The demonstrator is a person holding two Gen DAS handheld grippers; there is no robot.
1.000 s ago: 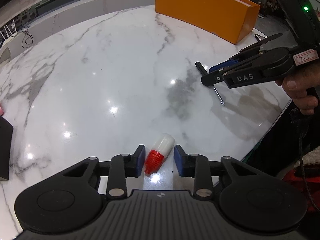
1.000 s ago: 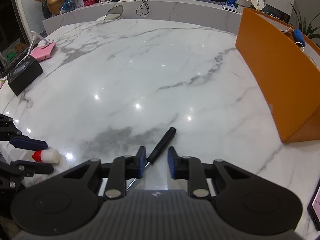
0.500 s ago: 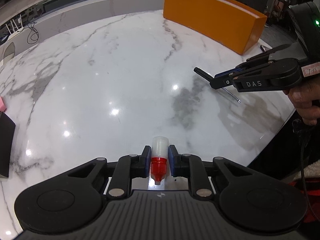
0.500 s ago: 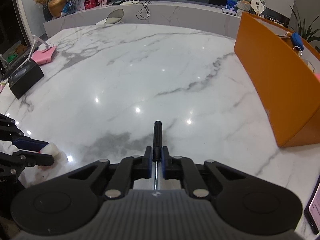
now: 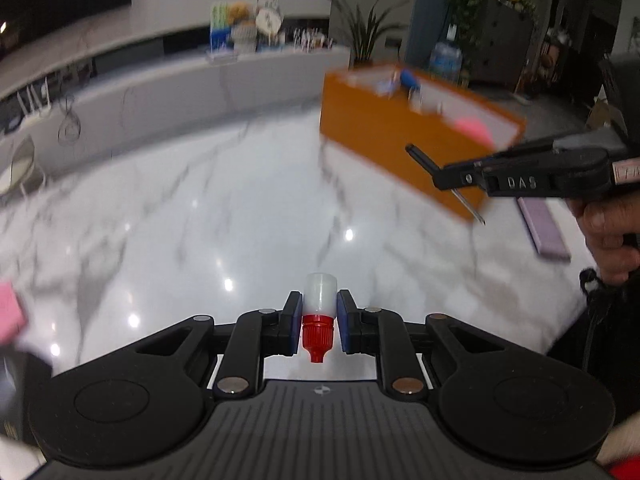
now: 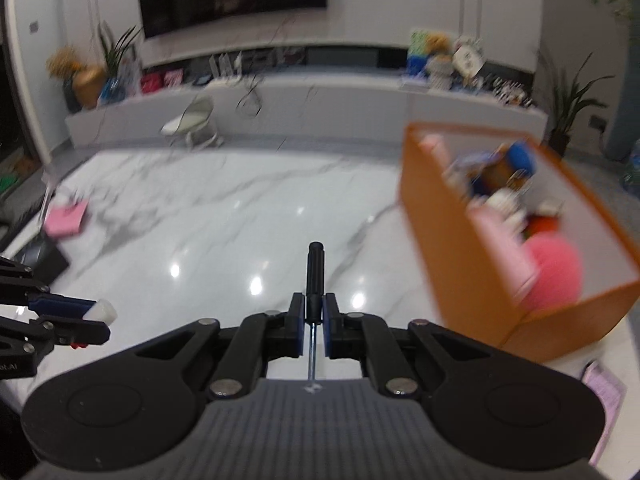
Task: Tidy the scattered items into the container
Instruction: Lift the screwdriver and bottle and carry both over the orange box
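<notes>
My left gripper (image 5: 319, 312) is shut on a small white bottle with a red cap (image 5: 319, 312), cap towards the camera, held above the marble table (image 5: 200, 208). My right gripper (image 6: 313, 308) is shut on a black-handled screwdriver (image 6: 315, 268), handle forward and metal shaft pointing back. Each gripper shows in the other's view: the right gripper (image 5: 448, 174) with the screwdriver (image 5: 420, 156) at right, the left gripper (image 6: 94, 320) with the bottle (image 6: 102, 311) at far left. The orange container (image 6: 452, 248) stands ahead on the right, holding several items, among them a pink ball (image 6: 554, 276).
A pink object (image 6: 66, 220) and a dark box (image 6: 44, 254) lie at the table's left side. A purple flat item (image 5: 542, 230) lies near the right edge beside the container (image 5: 384, 148). A hand (image 5: 608, 236) grips the right tool. A low counter runs behind the table.
Both grippers closed on their items on the table, then lifted them off it. The views tilted upward, so the orange container's inside and the room behind now show.
</notes>
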